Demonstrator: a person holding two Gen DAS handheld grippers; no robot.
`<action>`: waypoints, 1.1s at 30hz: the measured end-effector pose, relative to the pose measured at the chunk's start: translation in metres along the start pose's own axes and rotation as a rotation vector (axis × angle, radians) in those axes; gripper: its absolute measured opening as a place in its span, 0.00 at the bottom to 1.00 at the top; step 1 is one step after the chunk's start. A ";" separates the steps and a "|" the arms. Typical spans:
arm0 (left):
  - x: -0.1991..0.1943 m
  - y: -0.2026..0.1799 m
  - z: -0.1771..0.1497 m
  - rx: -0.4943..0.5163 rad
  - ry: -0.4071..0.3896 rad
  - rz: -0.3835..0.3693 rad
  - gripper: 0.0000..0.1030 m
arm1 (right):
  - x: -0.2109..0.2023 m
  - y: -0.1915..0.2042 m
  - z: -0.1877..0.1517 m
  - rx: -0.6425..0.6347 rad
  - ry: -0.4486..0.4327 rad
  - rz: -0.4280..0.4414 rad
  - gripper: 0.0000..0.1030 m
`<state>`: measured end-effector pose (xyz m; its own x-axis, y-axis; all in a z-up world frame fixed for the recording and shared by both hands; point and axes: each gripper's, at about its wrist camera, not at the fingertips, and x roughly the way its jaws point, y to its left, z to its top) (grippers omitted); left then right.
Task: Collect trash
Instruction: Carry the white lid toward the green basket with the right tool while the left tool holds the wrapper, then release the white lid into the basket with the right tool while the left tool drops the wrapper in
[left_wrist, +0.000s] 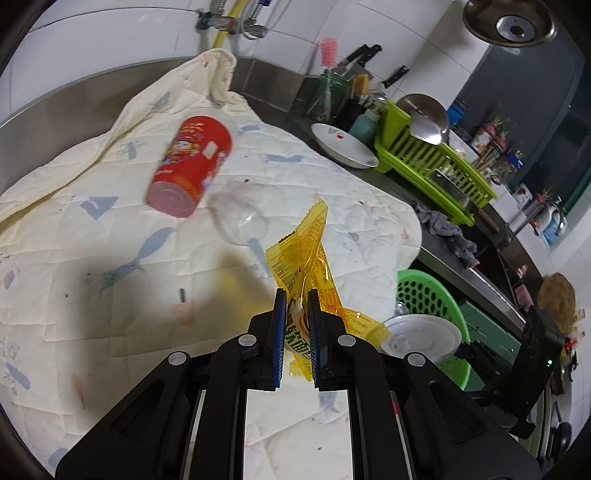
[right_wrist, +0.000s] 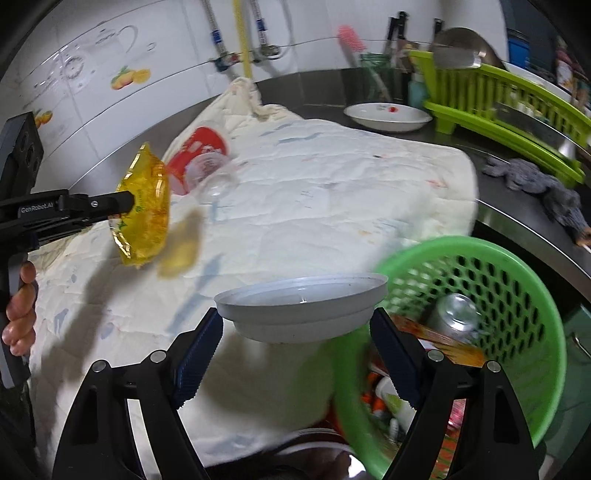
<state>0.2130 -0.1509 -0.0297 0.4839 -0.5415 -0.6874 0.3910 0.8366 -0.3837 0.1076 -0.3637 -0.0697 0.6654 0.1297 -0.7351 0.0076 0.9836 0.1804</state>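
My left gripper (left_wrist: 297, 295) is shut on a yellow plastic wrapper (left_wrist: 303, 251) and holds it above the quilted cloth (left_wrist: 110, 295). It also shows in the right wrist view (right_wrist: 129, 201) with the wrapper (right_wrist: 146, 214) hanging from it. My right gripper (right_wrist: 295, 325) grips a white plastic lid (right_wrist: 301, 299) by its rim, beside the green basket (right_wrist: 517, 295) that holds a can (right_wrist: 456, 314) and other trash. A red cylindrical can (left_wrist: 192, 166) and a clear plastic cup (left_wrist: 240, 214) lie on the cloth. The basket (left_wrist: 432, 295) and lid (left_wrist: 424, 338) show in the left view.
A white plate (left_wrist: 343, 146), a green dish rack (left_wrist: 436, 162) with a ladle, a jar of utensils and knives stand at the back of the steel counter. A grey rag (right_wrist: 535, 184) lies by the rack. A tiled wall with pipes is behind.
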 end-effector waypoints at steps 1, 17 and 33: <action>0.002 -0.003 0.000 0.003 0.003 -0.006 0.10 | -0.005 -0.009 -0.002 0.012 -0.002 -0.016 0.75; 0.033 -0.073 -0.004 0.086 0.057 -0.097 0.10 | -0.049 -0.105 -0.039 0.160 0.013 -0.169 0.62; 0.087 -0.149 -0.035 0.174 0.179 -0.179 0.10 | -0.087 -0.130 -0.068 0.203 -0.013 -0.208 0.63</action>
<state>0.1698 -0.3198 -0.0537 0.2552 -0.6430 -0.7221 0.5933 0.6938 -0.4082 -0.0024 -0.4945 -0.0733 0.6433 -0.0751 -0.7620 0.2930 0.9436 0.1543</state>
